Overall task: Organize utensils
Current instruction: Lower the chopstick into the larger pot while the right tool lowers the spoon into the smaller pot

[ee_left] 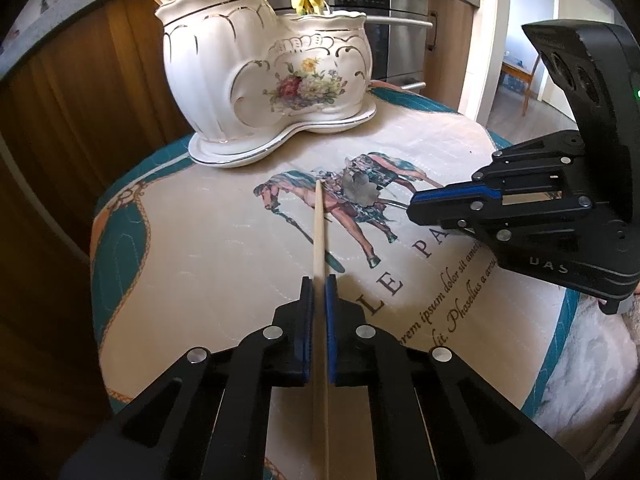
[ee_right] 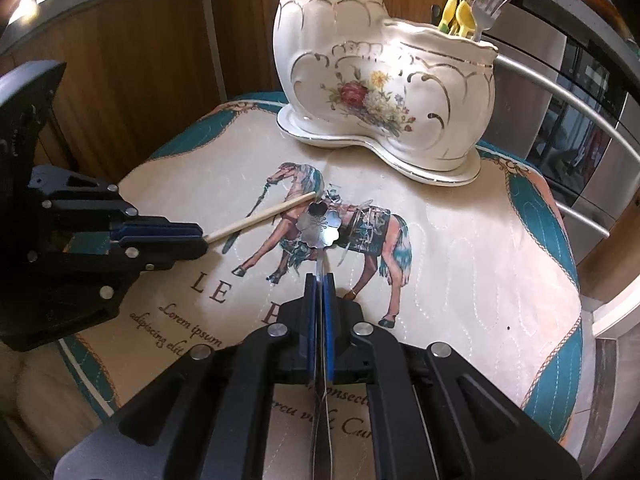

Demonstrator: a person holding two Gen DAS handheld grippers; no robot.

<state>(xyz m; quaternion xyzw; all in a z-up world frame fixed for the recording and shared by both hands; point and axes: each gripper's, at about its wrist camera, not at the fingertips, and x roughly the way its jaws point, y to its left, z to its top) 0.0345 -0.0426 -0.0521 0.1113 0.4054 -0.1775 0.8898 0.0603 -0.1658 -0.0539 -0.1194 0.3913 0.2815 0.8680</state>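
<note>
Left wrist view: left tongs (ee_left: 319, 280) clamped on a pale wooden chopstick (ee_left: 319, 224) lying over the horse-print mat (ee_left: 200, 248) on the surface. Right wrist view: right tongs (ee_right: 320, 278) pinched on the handle of a flower-bowled silver spoon (ee_right: 321, 225), just right of the chopstick tip. Far behind, white floral ceramic holder (ee_right: 384, 92) with forks (ee_right: 486, 4) in its right compartment.

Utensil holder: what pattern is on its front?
Utensil holder: cream, gold trim, floral bouquet; clearest in right wrist view.

A pale chopstick (ee_left: 319, 228) and a flower-bowled steel spoon (ee_right: 321, 224) lie before the floral ceramic holder (ee_left: 264, 76), tips nearly meeting.
</note>
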